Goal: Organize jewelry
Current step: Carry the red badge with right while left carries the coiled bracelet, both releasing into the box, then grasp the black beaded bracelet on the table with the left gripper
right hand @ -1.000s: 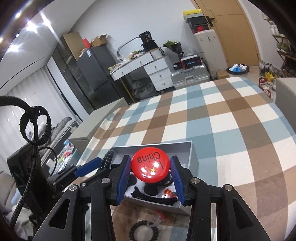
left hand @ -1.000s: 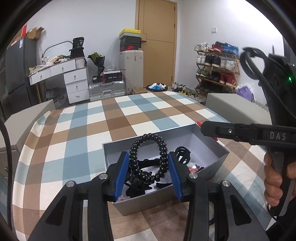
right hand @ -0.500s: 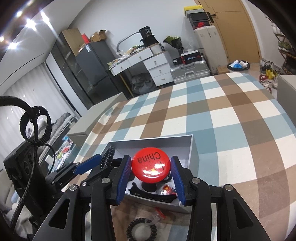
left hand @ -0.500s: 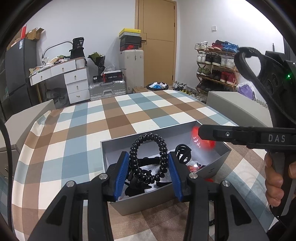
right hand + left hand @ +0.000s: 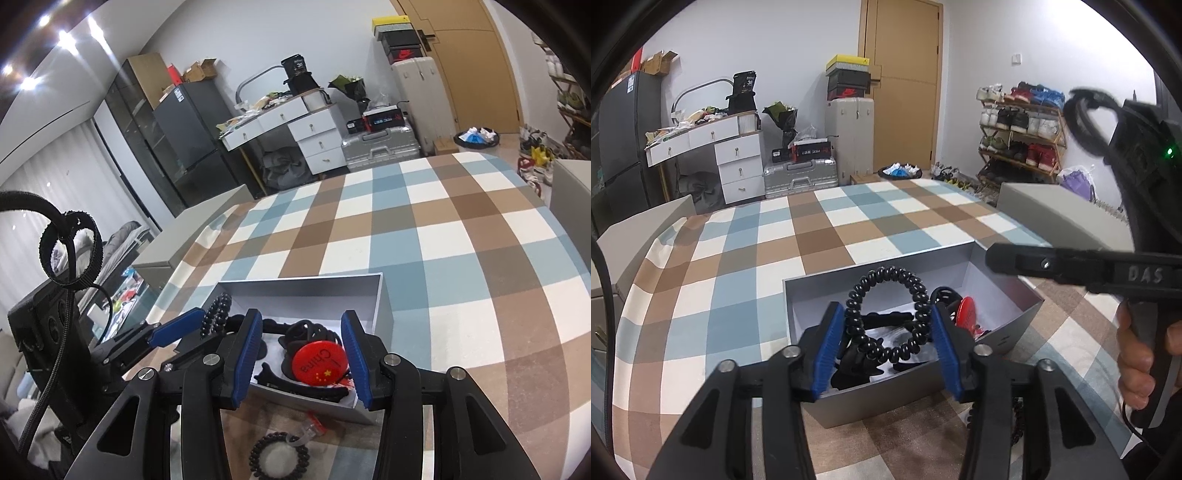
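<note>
A grey open box (image 5: 1008, 334) (image 5: 382, 295) stands on the checked tablecloth and holds several black hair pieces. My left gripper (image 5: 888, 332) is shut on a black beaded bracelet (image 5: 886, 314) and holds it upright over the box; the bracelet shows in the right wrist view (image 5: 216, 314). My right gripper (image 5: 301, 354) is open above the box. A red round "China" badge (image 5: 320, 363) lies in the box between its fingers, loose; it shows on edge in the left wrist view (image 5: 966, 312).
A second black beaded bracelet (image 5: 279, 456) and a small red-and-clear piece (image 5: 314, 430) lie on the cloth in front of the box. The right gripper's body (image 5: 1089, 266) reaches over the box's right side. Grey chair backs (image 5: 1060, 210) flank the table.
My right gripper has opened and the red badge has dropped from between its fingers into the box. My left gripper still holds the bracelet over the box.
</note>
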The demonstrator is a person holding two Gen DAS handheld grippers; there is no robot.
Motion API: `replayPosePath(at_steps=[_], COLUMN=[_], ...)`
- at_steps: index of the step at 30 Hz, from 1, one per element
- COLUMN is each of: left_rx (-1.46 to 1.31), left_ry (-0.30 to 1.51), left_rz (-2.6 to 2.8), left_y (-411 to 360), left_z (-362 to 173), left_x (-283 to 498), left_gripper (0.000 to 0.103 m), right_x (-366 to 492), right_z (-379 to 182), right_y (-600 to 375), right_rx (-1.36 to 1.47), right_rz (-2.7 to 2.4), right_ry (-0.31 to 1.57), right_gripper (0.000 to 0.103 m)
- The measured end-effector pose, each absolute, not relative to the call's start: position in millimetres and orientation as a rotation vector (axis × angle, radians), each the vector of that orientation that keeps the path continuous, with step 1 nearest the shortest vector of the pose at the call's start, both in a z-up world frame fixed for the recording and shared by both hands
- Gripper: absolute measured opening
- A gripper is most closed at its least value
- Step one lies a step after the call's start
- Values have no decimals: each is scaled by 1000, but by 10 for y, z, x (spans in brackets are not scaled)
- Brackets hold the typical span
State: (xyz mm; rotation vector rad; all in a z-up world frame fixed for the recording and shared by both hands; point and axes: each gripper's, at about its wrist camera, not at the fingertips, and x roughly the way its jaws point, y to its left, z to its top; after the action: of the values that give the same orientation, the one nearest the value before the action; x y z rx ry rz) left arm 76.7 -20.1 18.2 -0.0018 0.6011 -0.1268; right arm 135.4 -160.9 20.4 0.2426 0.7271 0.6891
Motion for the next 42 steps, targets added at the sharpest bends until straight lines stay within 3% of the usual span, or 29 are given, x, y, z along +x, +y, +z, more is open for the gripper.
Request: replayPosePath(at_steps=[2,7,8,12,14,17,22,42], left_rx=[3,-50,-51,-60,-80,-103,-67,63], left_ry=[621,625,626,610,612,623,667,870], left_rz=[-107,-133,-128,-103,-103,-119,-106,-306], left_y=[-193,-117,-117,-100,-77,-62,-125,-568], left_z=[165,191,204,278,290,290,242,-74], left_x=[791,748,739,668,633,585,496,436], left_gripper=[50,74,82,91,102,102,102,102], right_x=[1351,1346,1345,1323,1293,1265,1223,1123], right_z=[221,244,246,262,281,303,279,97], right_y=[-1633,-1709,-1731,-1802,-1842,-1879,-1878,-1856], right_rx=[243,254,257,257,253,237,170,-35], right_rz=[685,676,673,668,655,642,622,640], right_ry=[722,715,716,729,729,749,813,940], right_gripper=[47,53,56,74,83,95,101,102])
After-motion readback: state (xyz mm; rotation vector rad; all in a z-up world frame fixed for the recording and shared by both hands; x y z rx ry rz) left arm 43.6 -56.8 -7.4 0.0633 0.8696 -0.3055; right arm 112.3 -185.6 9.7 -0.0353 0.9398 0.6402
